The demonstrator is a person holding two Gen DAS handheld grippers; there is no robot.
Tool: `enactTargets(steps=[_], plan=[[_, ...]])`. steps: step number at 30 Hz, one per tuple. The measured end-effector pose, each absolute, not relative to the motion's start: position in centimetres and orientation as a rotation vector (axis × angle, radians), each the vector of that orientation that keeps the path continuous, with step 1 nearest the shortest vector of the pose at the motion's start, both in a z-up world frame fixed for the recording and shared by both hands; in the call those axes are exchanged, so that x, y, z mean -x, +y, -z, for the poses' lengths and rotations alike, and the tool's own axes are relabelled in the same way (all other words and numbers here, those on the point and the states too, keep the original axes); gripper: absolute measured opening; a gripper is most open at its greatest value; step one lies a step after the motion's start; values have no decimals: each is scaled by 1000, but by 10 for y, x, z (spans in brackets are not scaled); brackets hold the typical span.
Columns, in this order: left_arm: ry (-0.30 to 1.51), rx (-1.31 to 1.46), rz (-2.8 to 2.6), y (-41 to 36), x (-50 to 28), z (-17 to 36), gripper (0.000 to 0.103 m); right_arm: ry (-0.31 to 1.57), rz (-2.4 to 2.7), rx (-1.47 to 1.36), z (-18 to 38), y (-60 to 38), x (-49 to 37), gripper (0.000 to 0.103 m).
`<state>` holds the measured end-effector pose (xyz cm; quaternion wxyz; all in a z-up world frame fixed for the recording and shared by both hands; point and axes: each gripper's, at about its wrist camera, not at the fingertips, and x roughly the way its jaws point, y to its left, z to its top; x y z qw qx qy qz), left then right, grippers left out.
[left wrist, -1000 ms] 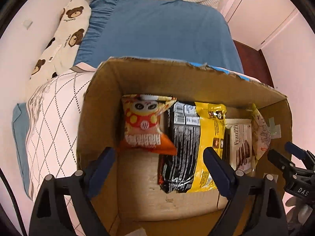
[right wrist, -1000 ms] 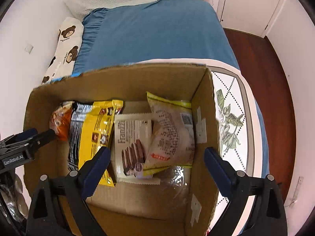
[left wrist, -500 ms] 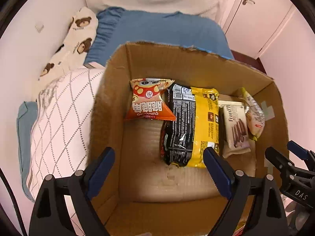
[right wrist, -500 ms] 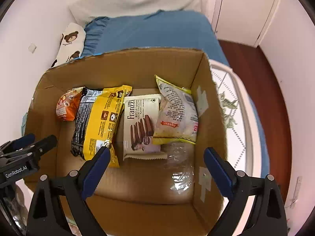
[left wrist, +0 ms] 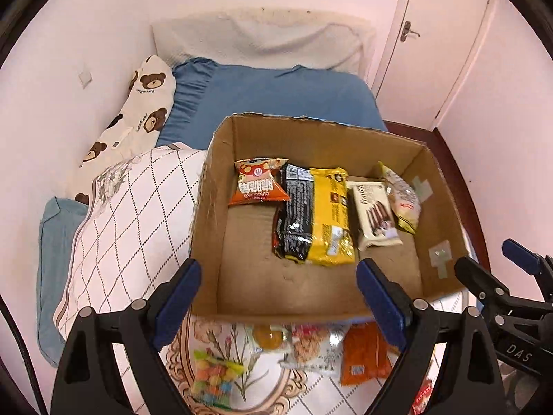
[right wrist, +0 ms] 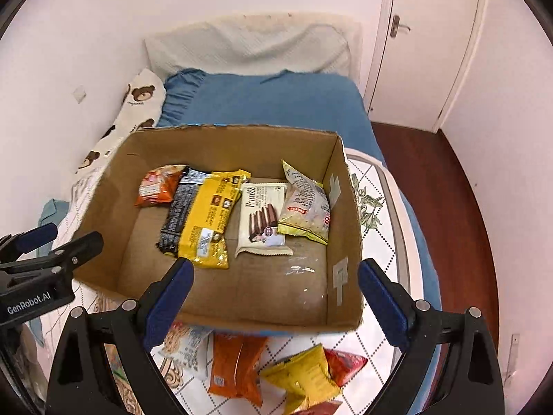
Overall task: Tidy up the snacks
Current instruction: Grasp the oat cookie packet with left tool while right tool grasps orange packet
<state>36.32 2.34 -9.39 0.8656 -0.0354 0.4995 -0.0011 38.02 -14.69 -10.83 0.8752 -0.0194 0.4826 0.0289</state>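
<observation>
While both jaws stand wide and empty, left gripper (left wrist: 278,294) and right gripper (right wrist: 274,292) hang above the near edge of the cardboard box (right wrist: 114,173). Nearest, loose snacks on the quilt: candy bag (left wrist: 214,378), orange packet (right wrist: 236,366), yellow packet (right wrist: 304,377), blurred. Inside the box, along the far wall: orange snack (left wrist: 259,186), black-yellow pack (left wrist: 314,216), wafer pack (right wrist: 262,218), pale bag (right wrist: 304,204). Beyond, blue bed (right wrist: 269,100).

blue bed (right wrist: 276,103), white walls (right wrist: 86,17), door (right wrist: 425,34), wood floor (right wrist: 432,159).

Bed (left wrist: 276,97) under cardboard box (left wrist: 311,138), loose snack packets (right wrist: 238,363).
</observation>
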Motion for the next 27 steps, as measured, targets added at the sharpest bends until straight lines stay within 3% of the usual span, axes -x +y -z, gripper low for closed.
enactTargets(steps=[7, 11, 12, 13, 15, 21, 27], plan=[[1010, 98, 21, 21, -325, 74, 92, 975, -127, -23, 85, -143, -337, 98], [1032, 84, -25, 30, -303, 85, 92, 1009, -178, -55, 101, -142, -321, 96], [1049, 80, -44, 33, -298, 93, 92, 1038, -192, -60, 114, -142, -317, 85], [1073, 76, -59, 37, -294, 103, 92, 1068, -204, -70, 125, -142, -317, 64], [1135, 70, -81, 44, -288, 125, 92, 1143, -221, -100, 153, -143, -316, 53], [1338, 93, -112, 56, -286, 200, 92, 1266, -183, -149, 227, -142, -320, 53], [1387, 113, -111, 51, -296, 226, 92, 1350, -146, -82, 280, -116, -336, 56]])
